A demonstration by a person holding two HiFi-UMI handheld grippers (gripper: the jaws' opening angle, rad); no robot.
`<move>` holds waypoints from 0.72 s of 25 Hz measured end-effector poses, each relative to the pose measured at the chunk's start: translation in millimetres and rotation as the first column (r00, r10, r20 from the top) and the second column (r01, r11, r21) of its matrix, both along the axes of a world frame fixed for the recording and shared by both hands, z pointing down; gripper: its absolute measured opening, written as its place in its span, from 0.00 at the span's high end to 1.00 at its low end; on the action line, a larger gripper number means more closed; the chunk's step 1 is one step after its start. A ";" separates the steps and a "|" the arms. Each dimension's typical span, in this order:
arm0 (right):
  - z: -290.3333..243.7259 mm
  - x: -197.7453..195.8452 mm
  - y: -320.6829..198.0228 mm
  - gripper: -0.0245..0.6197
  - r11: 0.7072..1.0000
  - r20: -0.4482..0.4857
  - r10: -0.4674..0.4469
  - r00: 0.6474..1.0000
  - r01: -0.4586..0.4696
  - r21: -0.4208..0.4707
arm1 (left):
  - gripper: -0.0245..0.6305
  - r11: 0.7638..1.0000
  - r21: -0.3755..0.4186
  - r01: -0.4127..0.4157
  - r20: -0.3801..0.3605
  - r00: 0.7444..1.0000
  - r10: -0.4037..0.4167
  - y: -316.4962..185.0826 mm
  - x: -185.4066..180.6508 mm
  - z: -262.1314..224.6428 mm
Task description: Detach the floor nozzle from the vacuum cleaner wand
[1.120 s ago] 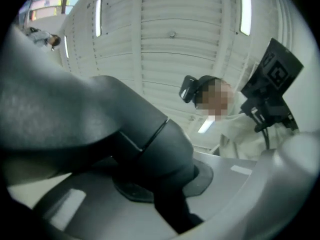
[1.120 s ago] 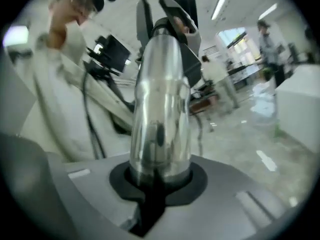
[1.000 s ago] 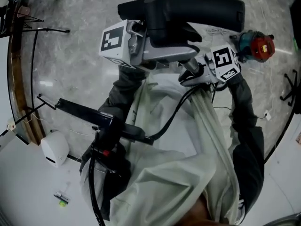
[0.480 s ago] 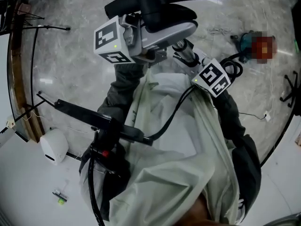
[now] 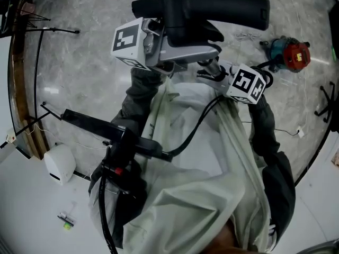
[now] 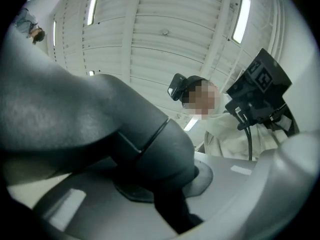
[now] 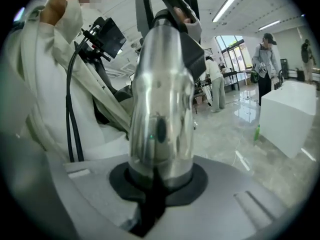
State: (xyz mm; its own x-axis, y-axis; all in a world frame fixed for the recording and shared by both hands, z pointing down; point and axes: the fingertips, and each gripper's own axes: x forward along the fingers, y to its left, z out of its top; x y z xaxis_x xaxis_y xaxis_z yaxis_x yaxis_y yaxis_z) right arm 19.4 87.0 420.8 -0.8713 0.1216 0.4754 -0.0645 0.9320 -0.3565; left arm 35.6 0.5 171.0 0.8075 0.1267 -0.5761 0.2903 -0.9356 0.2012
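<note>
A black floor nozzle (image 5: pixel 201 7) is held up in front of me at the top of the head view, its dark neck (image 6: pixel 150 139) running back between the left gripper's jaws. My left gripper (image 5: pixel 183 49) is shut on that neck (image 6: pixel 165 194). The chrome wand (image 7: pixel 160 109) stands up between the right gripper's jaws, topped by a dark collar (image 7: pixel 187 44). My right gripper (image 5: pixel 212 72) grips the wand low down (image 7: pixel 157 184); its jaws are easing open slightly, with the pads still on the tube. The two grippers sit close together under the nozzle.
A red and teal tool (image 5: pixel 288 52) lies on the marble floor at the right. A white device (image 5: pixel 59 165) and black stand legs (image 5: pixel 53 33) sit at the left. A black rig with cables (image 5: pixel 124 144) hangs on my pale coat. People (image 7: pixel 265 59) stand behind a white block (image 7: pixel 290 119).
The nozzle and left gripper swung left and came back to nearly the same spot. The right gripper has sunk a little toward my body and tilted, and its marker cube now sits lower.
</note>
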 end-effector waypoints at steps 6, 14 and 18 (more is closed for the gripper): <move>5.8 5.7 -31.5 0.90 0.959 -0.080 0.269 0.960 -0.259 0.114 | 0.85 0.979 -0.098 0.176 0.082 0.982 -0.169 -30.2 5.3 7.0; 6.3 1.6 -19.4 0.90 0.968 -0.078 0.210 0.975 -0.196 0.158 | 0.85 0.998 -0.032 0.050 -0.008 0.999 -0.050 -4.5 -4.3 2.6; -2.1 7.3 22.7 0.90 0.997 0.020 -0.069 0.997 0.069 -0.027 | 0.85 0.989 0.062 -0.131 -0.099 0.986 0.137 25.3 -10.3 -10.4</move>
